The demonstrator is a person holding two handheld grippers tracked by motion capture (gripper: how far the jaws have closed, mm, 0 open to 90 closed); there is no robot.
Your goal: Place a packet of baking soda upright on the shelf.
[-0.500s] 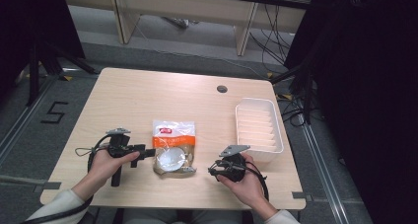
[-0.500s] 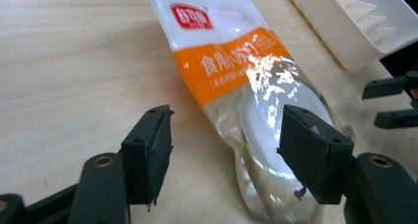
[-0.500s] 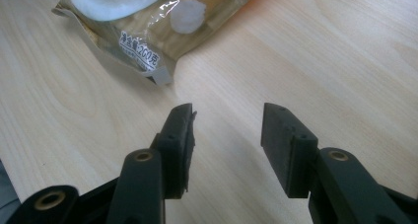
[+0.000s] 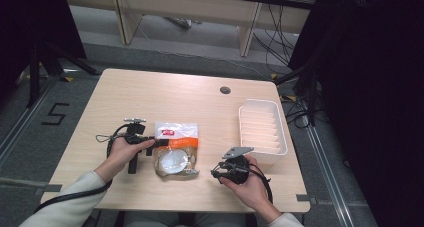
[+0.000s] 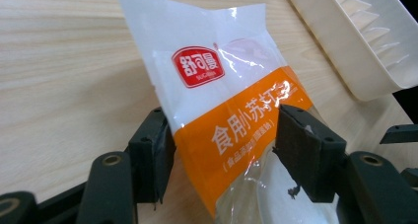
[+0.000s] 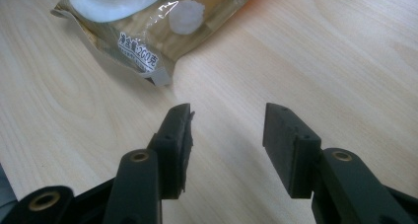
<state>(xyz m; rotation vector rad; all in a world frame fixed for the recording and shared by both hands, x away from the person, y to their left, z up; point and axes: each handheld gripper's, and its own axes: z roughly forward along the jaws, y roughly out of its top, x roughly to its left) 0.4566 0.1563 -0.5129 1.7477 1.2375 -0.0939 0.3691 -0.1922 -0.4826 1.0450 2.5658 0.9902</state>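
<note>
1. Left of centre on my table (image 4: 150,92), my left gripper (image 4: 161,143) has its jaws spread to either side of the bag's edge; from the left gripper view the bag (image 5: 231,110) sits between the pads, but I cannot tell whether they press on it.
2. That one bag (image 4: 176,149), white and orange above and clear below, lies flat near the front edge; a white round lump (image 6: 186,16) shows through its clear end.
3. Right of the bag, my right gripper (image 4: 218,171) hovers with jaws apart over bare wood, just short of the bag's corner.
4. Farthest right, one white ribbed tray (image 4: 262,126) stands near the table's right edge, nothing in it.
5. Bare tabletop stretches behind everything, broken by one round hole (image 4: 225,90).
</note>
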